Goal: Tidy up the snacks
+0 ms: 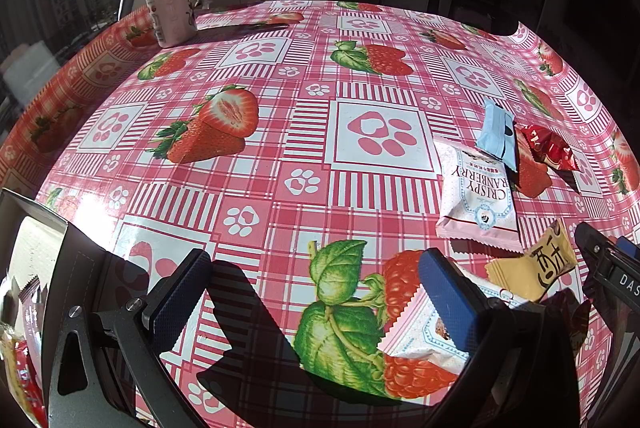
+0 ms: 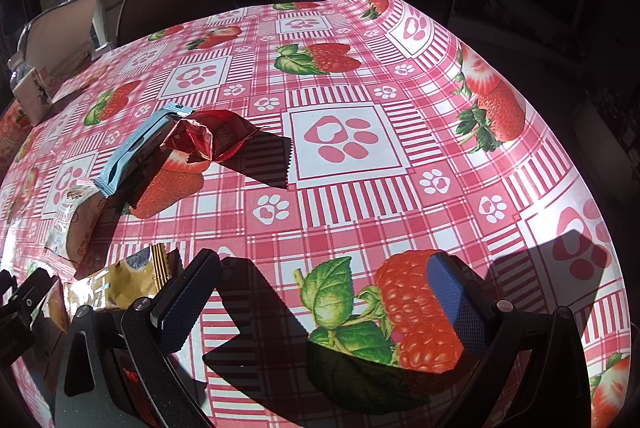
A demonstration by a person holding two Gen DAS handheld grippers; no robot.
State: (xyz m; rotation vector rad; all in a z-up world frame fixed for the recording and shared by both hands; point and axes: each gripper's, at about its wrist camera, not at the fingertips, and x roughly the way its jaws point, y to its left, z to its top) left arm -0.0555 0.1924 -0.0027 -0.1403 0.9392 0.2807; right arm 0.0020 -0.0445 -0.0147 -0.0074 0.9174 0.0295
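Between pick-ups, apparently: both grippers, left and right, with fingers spread, holding nothing. Snack packets clustered at three o'clock on worktop, cranberry crisp packet among them. Next, probably: closing on nearest packet.

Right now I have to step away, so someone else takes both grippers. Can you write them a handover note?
Left gripper: open, empty, low over the tablecloth.
Right gripper: open, empty.
Loose on the table: Crispy Cranberry packet, light blue packet, red packet, yellow packet, and a second pink-and-white packet beside the left gripper's right finger.
Done: some snacks already sit in the box at far left.
Left: five packets to collect. The bottle stands at the far edge.
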